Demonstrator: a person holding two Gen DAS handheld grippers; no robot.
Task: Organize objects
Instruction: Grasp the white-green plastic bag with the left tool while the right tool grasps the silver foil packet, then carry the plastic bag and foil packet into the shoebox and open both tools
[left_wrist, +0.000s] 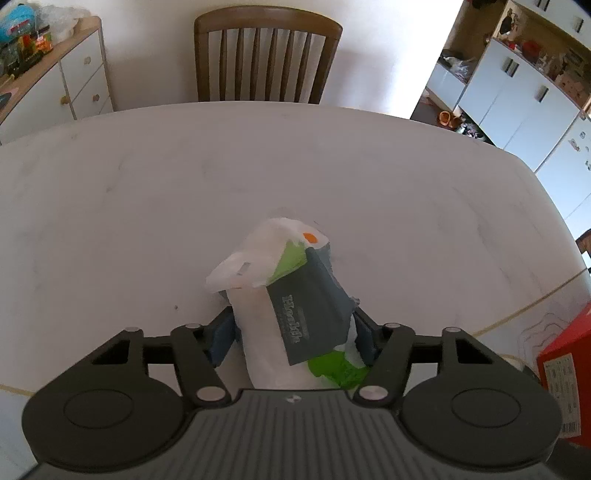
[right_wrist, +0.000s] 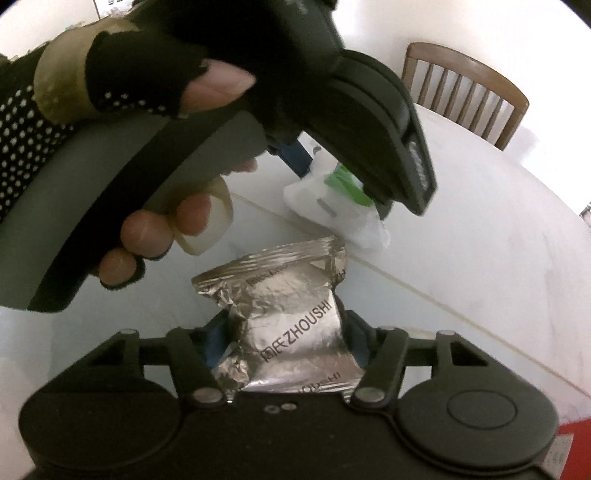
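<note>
The left tool (left_wrist: 295, 332) is clamped on a white, green and grey soft plastic pack (left_wrist: 291, 295), whose long axis runs straight away from it over the white desk (left_wrist: 147, 184). The right tool (right_wrist: 284, 339) pinches a crinkled silver foil pouch (right_wrist: 280, 314), just near of that pack; the red box (left_wrist: 565, 373) lies to the right.

A soft white plastic packet with green and grey label (left_wrist: 280, 295) stands tilted above the counter. A crinkled silver foil pouch with black lettering (right_wrist: 284, 325) sits nearby, upright.
</note>
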